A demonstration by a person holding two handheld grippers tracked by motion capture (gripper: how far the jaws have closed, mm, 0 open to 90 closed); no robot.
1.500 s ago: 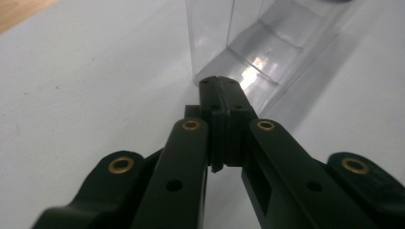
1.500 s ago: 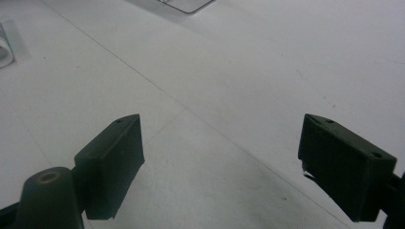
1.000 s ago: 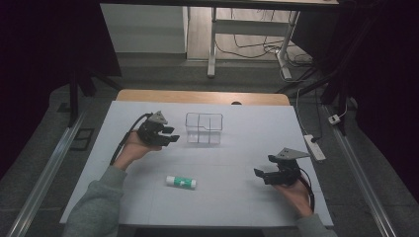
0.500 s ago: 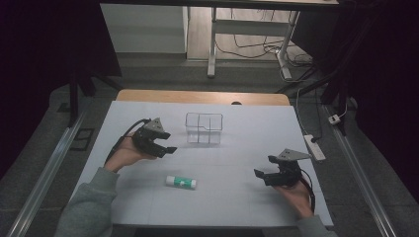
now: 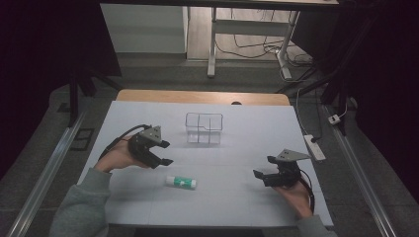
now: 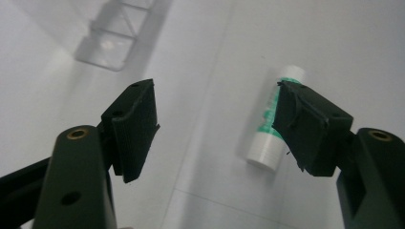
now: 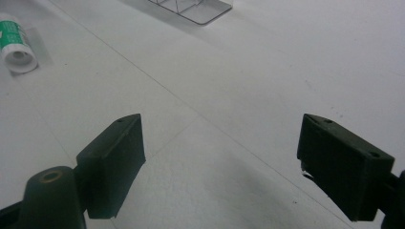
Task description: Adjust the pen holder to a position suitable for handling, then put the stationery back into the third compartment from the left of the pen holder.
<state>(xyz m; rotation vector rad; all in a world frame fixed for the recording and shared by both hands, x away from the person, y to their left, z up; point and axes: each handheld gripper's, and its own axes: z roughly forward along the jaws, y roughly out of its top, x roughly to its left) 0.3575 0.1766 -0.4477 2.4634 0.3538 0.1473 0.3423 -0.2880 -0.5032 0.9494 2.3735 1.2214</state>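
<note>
Left gripper (image 5: 167,153), jaws just spread wider and empty, hovers near the green-and-white tube (image 5: 181,182); right gripper (image 5: 262,167) released too.

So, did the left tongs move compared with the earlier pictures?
Yes. In the high view the left tongs drew back from the clear box toward the glue stick; their jaws have just been opening, with nothing between them.

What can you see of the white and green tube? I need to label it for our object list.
The tube is a small white cylinder, seemingly plastic, with a green printed band around its middle. It lies on its side on the white table, in front of the clear box. Nothing touches it; the left gripper, open, hovers beside it.
</note>
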